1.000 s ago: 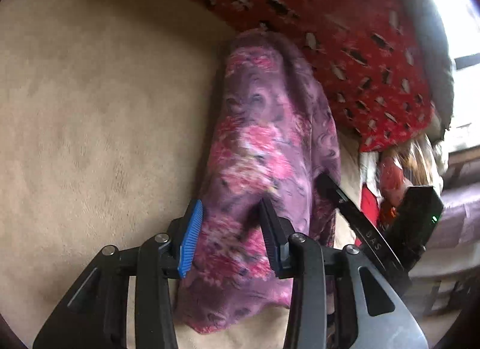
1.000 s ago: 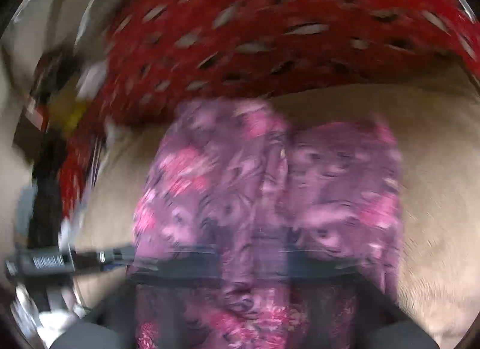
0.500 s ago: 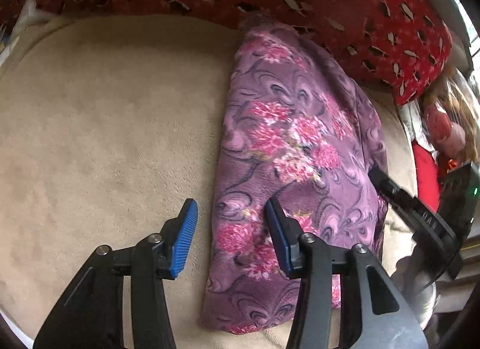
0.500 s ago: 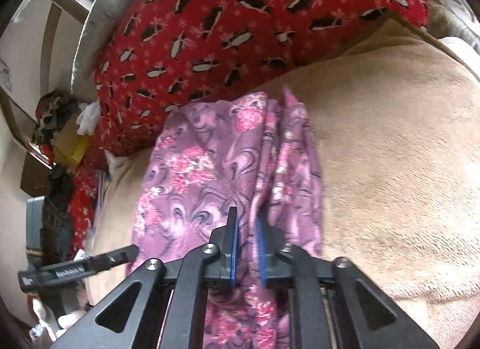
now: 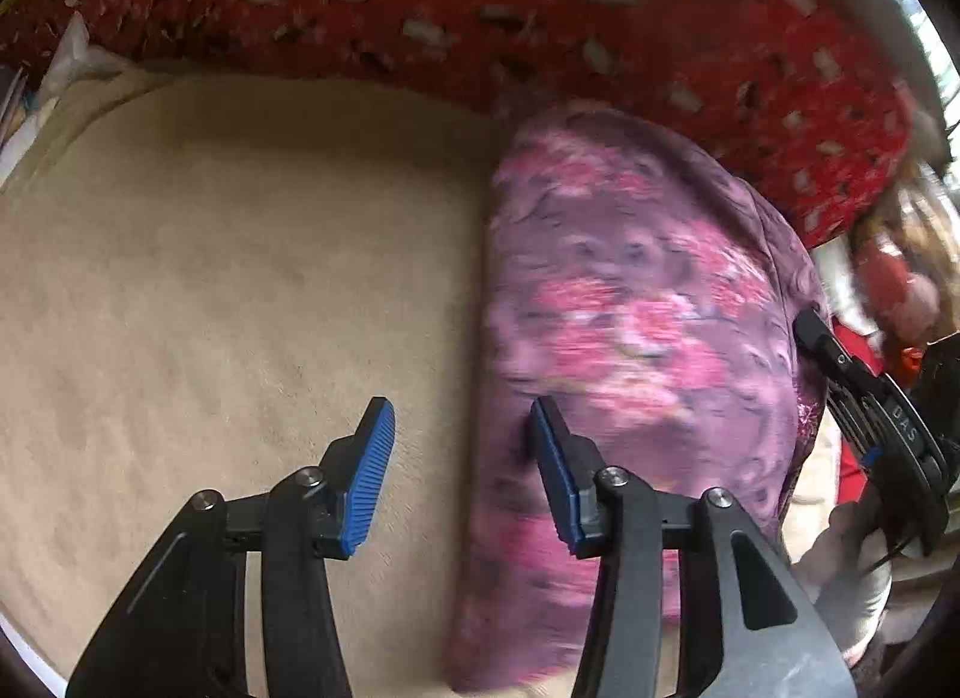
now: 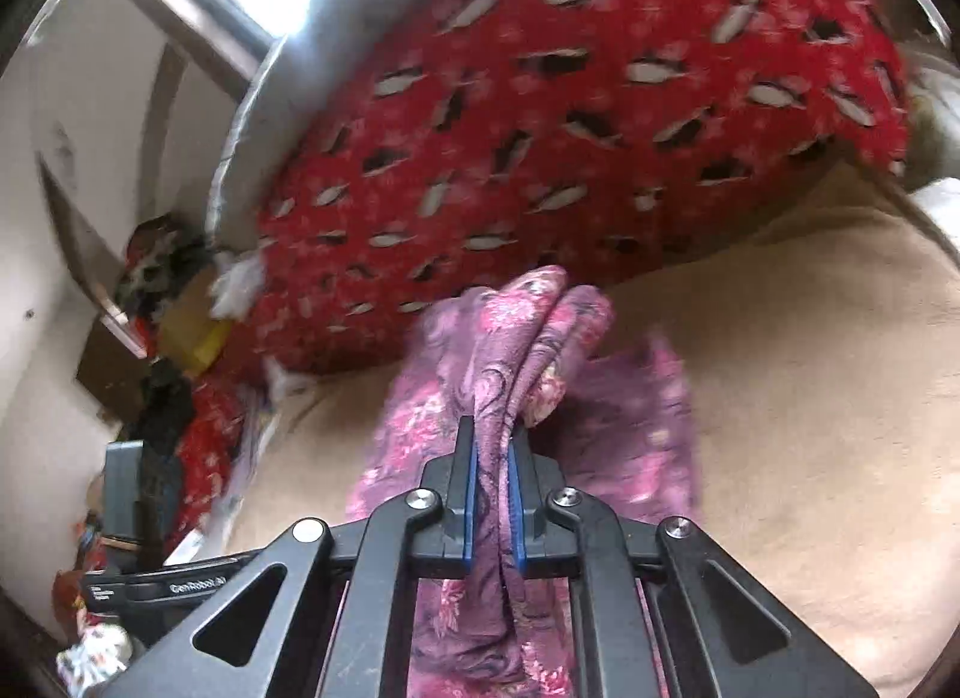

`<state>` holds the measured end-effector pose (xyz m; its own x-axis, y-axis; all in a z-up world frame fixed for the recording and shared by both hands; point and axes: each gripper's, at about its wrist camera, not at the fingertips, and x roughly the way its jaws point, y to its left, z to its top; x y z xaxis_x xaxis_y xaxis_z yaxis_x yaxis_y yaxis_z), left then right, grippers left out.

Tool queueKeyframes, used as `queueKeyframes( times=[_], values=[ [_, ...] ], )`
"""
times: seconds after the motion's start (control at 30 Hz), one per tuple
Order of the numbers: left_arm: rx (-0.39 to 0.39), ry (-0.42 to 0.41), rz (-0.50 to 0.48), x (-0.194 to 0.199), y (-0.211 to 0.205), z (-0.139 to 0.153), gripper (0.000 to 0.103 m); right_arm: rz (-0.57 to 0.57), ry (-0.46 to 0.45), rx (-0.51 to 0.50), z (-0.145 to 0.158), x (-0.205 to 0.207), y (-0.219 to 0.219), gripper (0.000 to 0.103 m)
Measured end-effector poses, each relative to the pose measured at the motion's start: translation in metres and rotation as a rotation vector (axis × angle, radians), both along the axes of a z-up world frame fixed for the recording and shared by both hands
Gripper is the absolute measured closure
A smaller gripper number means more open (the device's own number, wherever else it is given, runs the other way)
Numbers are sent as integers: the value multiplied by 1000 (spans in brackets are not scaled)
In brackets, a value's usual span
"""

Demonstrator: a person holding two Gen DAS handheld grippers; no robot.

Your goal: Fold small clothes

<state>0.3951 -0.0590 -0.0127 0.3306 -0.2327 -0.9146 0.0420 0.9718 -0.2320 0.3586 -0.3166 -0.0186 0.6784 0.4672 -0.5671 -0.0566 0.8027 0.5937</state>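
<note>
**Purple garment: left grip released, right grip holding**

Since the last frame we find the left gripper (image 5: pixel 459 461) clear of the cloth, where a second ago it straddled it. Our beige bedcover (image 5: pixel 240 278) fills the ground, a red patterned blanket (image 6: pixel 570 116) banked behind. On it lies the purple floral garment (image 5: pixel 636 338) (blurred in the left view). We note the left jaws parted, having just been opening, nothing between them. Our right gripper (image 6: pixel 492 488) is clamped on a bunched fold of the garment.
</note>
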Motion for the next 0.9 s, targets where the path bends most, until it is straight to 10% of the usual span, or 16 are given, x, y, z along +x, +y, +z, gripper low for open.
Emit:
queueKeyframes(
  times=[0.2,0.37,0.43,0.5,0.63,0.77,0.9],
  values=[
    [-4,31,-28,-2,2,-7,55,-32,181,-16,-42,4,-11,86],
    [-69,42,-97,-46,9,-8,55,-6,156,120,-28,-51,-25,47],
    [-44,71,-113,-54,2,-16,55,16,205,105,-36,-64,-19,53],
    [-3,87,-115,-61,-3,-24,55,68,226,65,-38,-71,-9,95],
    [13,109,-112,-66,-1,-31,53,51,58,88,-9,-99,-14,97],
    [13,115,-118,-74,2,-21,53,19,287,31,-58,-99,-22,97],
    [18,44,-119,-73,0,-2,53,-60,122,56,-15,-106,-29,90]
  ],
)
